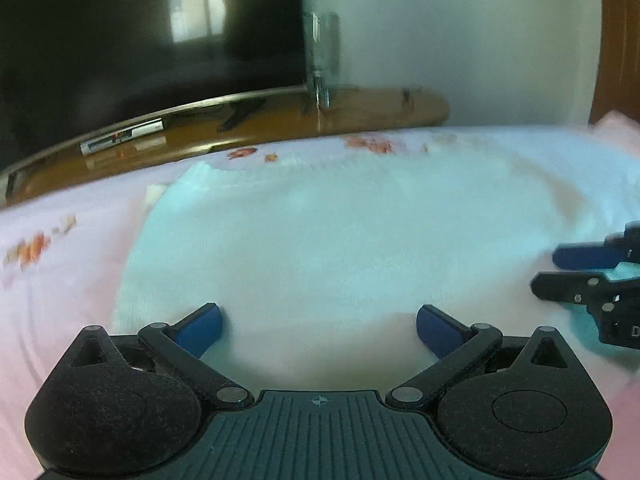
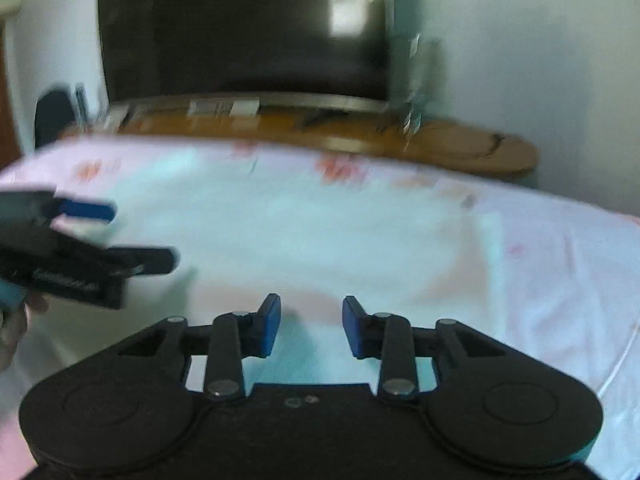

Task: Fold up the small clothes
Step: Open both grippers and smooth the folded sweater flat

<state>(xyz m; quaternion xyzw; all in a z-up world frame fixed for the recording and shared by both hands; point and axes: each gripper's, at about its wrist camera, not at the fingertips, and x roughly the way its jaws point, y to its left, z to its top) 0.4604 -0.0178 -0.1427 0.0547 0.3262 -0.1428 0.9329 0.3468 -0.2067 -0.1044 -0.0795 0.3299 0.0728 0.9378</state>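
Note:
A pale mint-white small garment [image 1: 328, 240] lies spread flat on a pink flowered bedsheet [image 1: 60, 288]; it also shows in the right wrist view [image 2: 320, 232], blurred. My left gripper [image 1: 319, 326] is open wide, its blue pads at the garment's near edge, holding nothing. My right gripper [image 2: 311, 326] is open with a narrower gap, just above the near edge of the cloth, empty. The right gripper also shows at the right edge of the left wrist view [image 1: 568, 270]. The left gripper shows at the left of the right wrist view [image 2: 132, 236].
A dark television [image 1: 140, 40] stands on a wooden cabinet [image 1: 360, 108] beyond the bed's far edge, against a white wall. A clear bottle [image 1: 320, 60] stands on the cabinet. A dark chair back [image 2: 54, 116] is at the far left.

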